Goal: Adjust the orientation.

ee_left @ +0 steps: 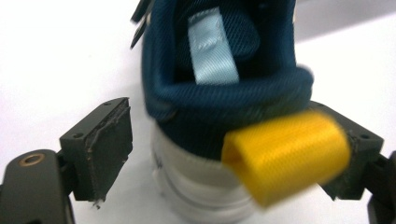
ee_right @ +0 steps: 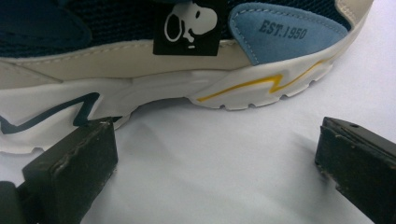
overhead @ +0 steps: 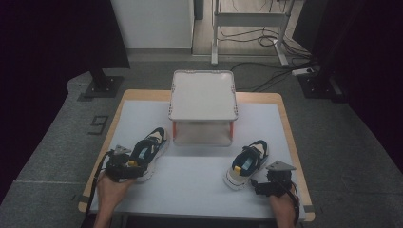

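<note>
Two sneakers lie on the table (overhead: 199, 185) in front of the white crate (overhead: 203, 95), which we take as our landmark: it stands on short red-cornered legs at the far middle of the white tabletop. The left sneaker (overhead: 148, 153) rests just ahead of the crate's left front corner, toe toward the crate and heel toward us; the right sneaker (overhead: 247, 164) lies off the crate's right front corner, likewise with its heel nearer us. Our left hand (overhead: 111, 190) comes in from the near edge and holds the left hand-held gripper (ee_left: 224, 154) low behind the left sneaker's heel, aimed toward the crate. In the left gripper view its jaws stand apart on either side of the navy heel collar and the yellow pull loop (ee_left: 287, 156); the jaw on the left side of that view shows a clear gap, while the other sits just behind the loop, and we cannot tell whether it touches. Our right hand (overhead: 283, 209) holds the right hand-held gripper (ee_right: 215, 158) on the side of the right sneaker away from the crate's centre, jaws wide apart over bare table, facing the shoe's side and its white sole (ee_right: 140, 98). Around the table we see grey floor, cables (overhead: 266, 38) and dark curtains beyond the crate.
</note>
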The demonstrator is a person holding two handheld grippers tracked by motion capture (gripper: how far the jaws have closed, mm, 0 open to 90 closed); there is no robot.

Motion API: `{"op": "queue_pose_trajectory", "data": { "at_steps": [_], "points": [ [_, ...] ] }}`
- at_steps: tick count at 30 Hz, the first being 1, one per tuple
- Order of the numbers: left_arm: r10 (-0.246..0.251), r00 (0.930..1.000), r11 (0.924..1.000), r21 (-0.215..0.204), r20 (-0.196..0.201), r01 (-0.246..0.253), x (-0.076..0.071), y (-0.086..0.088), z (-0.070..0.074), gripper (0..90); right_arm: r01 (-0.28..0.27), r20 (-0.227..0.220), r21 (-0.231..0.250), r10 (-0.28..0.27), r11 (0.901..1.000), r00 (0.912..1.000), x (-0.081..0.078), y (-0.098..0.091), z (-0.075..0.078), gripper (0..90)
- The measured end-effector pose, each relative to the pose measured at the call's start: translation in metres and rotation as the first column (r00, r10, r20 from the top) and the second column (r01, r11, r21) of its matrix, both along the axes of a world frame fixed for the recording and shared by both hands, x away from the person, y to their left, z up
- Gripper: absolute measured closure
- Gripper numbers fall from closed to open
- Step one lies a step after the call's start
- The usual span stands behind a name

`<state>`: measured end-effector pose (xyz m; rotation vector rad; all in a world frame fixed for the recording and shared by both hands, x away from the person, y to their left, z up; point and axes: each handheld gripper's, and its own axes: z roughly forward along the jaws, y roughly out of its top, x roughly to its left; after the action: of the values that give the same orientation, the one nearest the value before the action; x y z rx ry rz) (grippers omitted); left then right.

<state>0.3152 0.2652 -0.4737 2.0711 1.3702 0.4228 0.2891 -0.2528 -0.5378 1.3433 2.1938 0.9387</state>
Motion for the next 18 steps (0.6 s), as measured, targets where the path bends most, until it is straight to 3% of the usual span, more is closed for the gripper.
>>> {"op": "queue_pose_trajectory", "data": {
  "at_steps": [2, 10, 18],
  "points": [
    [0.004, 1.0, 0.9996, 0.027, -0.001, -0.004, 0.005, -0.006, -0.004, 16.2, 0.0, 0.0, 0.0, 0.0, 1.0, 1.0, 0.0, 0.0, 0.0, 0.0],
    [-0.007, 0.9999, 0.9997, 0.023, 0.01, 0.007, 0.005, -0.005, -0.005, 24.5, 0.0, 0.0, 0.0, 0.0, 1.0, 1.0, 0.0, 0.0, 0.0, 0.0],
    [-0.017, 0.9993, 0.9996, -0.023, 0.035, 0.017, -0.006, -0.001, 0.005, 28.2, 0.0, 0.0, 0.0, 0.0, 1.0, 1.0, 0.0, 0.0, 0.0, 0.0]
  ]
}}
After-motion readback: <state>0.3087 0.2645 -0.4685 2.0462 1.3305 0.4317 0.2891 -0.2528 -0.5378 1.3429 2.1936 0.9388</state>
